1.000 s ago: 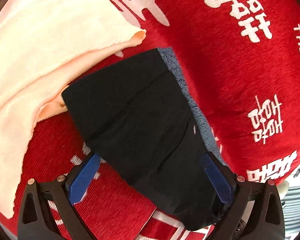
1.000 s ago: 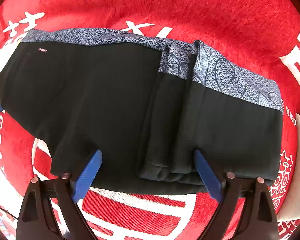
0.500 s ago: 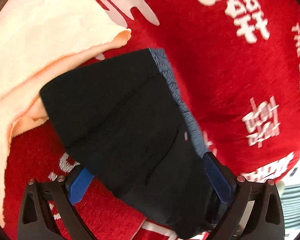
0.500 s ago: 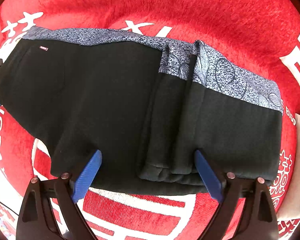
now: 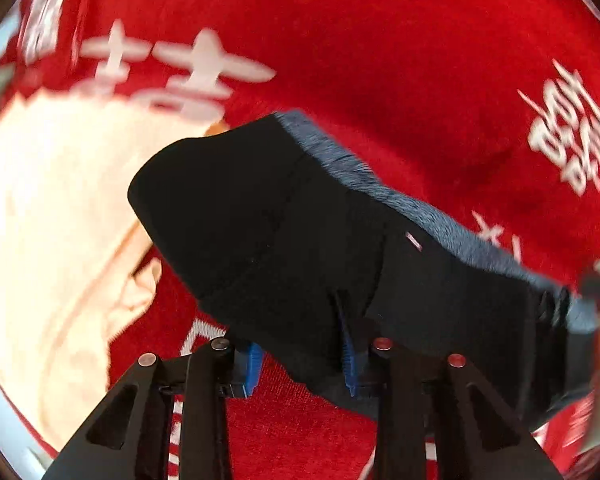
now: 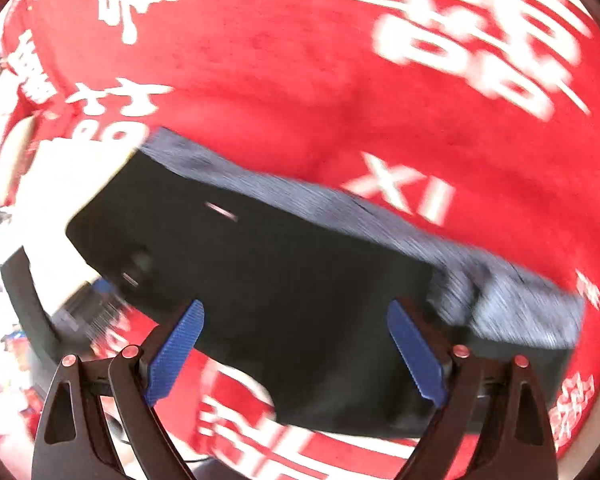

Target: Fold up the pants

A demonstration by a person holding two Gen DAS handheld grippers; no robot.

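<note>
Black pants (image 5: 300, 220) with a blue-grey patterned band (image 5: 380, 184) lie folded on a red blanket (image 5: 380, 60). My left gripper (image 5: 300, 360) is at their near edge, its jaws closing. A fold of the black cloth is bunched between the blue pads (image 5: 348, 356), which press on it. In the right wrist view the pants (image 6: 280, 280) stretch across below my right gripper (image 6: 296, 354). That gripper is open wide above the cloth with nothing pinched between its pads (image 6: 416, 356). Both views are blurred by motion.
A cream and peach towel (image 5: 52, 220) lies on the blanket just left of the pants, partly under their corner. The blanket (image 6: 300, 60) has white characters and spreads far beyond the pants. A pale surface shows at the left rim (image 6: 4, 300).
The left jaws went from wide open to narrow, pinching the near edge of the pants, and the wrist rolled. The right gripper pulled up and away, still open, so the pants sit lower in its view.
</note>
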